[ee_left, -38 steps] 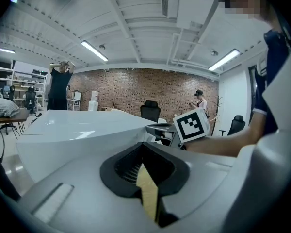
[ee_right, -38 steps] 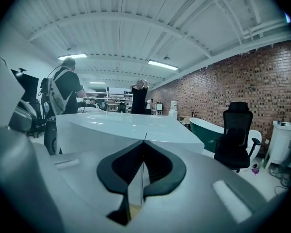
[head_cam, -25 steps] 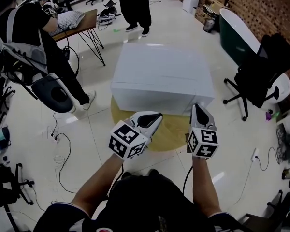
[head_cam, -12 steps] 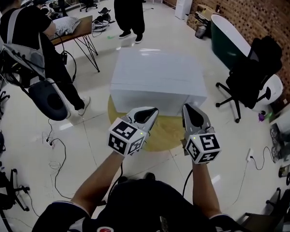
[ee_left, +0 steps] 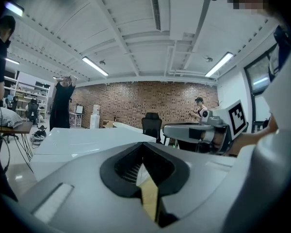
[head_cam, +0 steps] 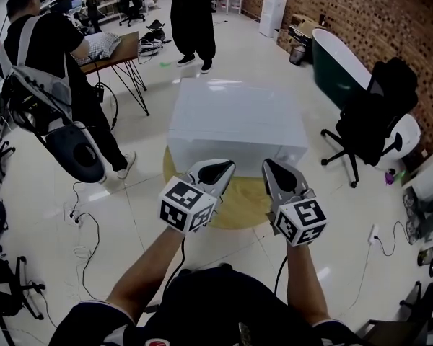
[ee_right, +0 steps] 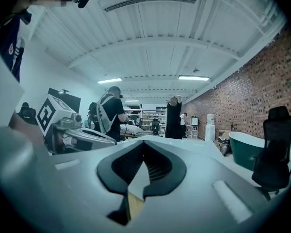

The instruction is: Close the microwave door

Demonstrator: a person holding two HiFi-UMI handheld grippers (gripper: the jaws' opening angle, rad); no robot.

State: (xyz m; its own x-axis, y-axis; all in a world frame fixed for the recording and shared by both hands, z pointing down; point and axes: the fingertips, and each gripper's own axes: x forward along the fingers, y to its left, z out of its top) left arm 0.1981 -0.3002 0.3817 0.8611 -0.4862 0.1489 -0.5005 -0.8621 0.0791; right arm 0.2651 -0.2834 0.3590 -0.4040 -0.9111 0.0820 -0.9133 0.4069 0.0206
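Note:
No microwave shows in any view. A big white box (head_cam: 234, 117) stands on a round yellow mat (head_cam: 242, 204) in front of me. My left gripper (head_cam: 218, 166) and right gripper (head_cam: 274, 166) hover side by side in the air just short of the box's near face, both pointing towards it and touching nothing. In the left gripper view the left gripper (ee_left: 143, 148) has its jaws closed tip to tip, with nothing between them. The right gripper (ee_right: 144, 147) in its own view is closed the same way. Each view shows the other gripper beside it.
A black office chair (head_cam: 375, 114) and a dark green bathtub (head_cam: 335, 63) stand to the right by the brick wall. One person (head_cam: 50, 49) stands at the left near a small table (head_cam: 112, 49), another (head_cam: 191, 13) beyond the box. Cables (head_cam: 86, 222) lie on the floor at left.
Both grippers have lifted a little. The right gripper has swung its tips leftward, closer to the left gripper. Both stayed shut and empty.

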